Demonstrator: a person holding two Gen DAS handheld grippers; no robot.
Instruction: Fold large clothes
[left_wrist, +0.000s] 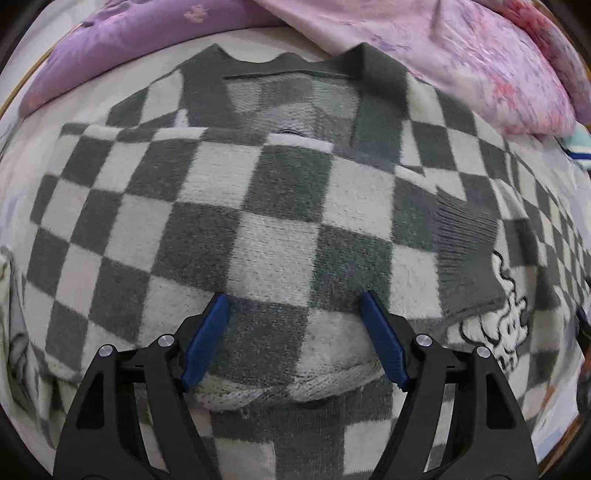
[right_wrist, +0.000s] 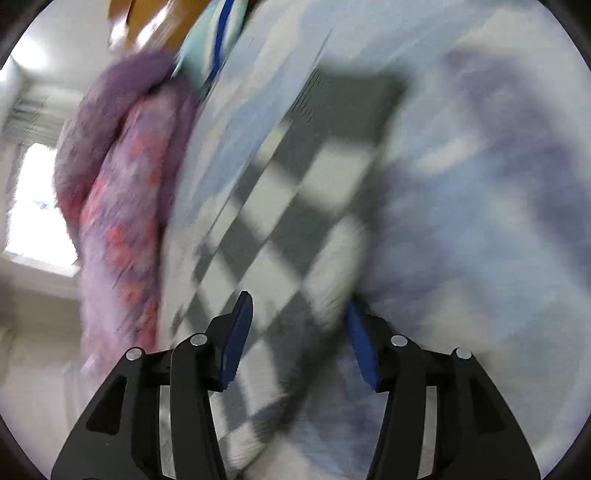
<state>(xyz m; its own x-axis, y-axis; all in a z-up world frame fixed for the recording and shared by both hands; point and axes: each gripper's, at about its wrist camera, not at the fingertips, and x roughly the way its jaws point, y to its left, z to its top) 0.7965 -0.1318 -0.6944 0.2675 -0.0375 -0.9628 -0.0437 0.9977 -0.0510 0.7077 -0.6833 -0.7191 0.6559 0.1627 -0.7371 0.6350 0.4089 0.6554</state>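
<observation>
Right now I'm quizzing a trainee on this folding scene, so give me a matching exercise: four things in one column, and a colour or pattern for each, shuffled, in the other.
Things:
1. sweater
2. blanket
3. cuff
4. fingers of the left gripper

Colours or patterns:
A. plain grey ribbed knit
B. blue pads on black arms
C. grey and white checks
D. pink and purple, flowered

Pairs: 1-C, 2-D, 3-A, 4-B
</observation>
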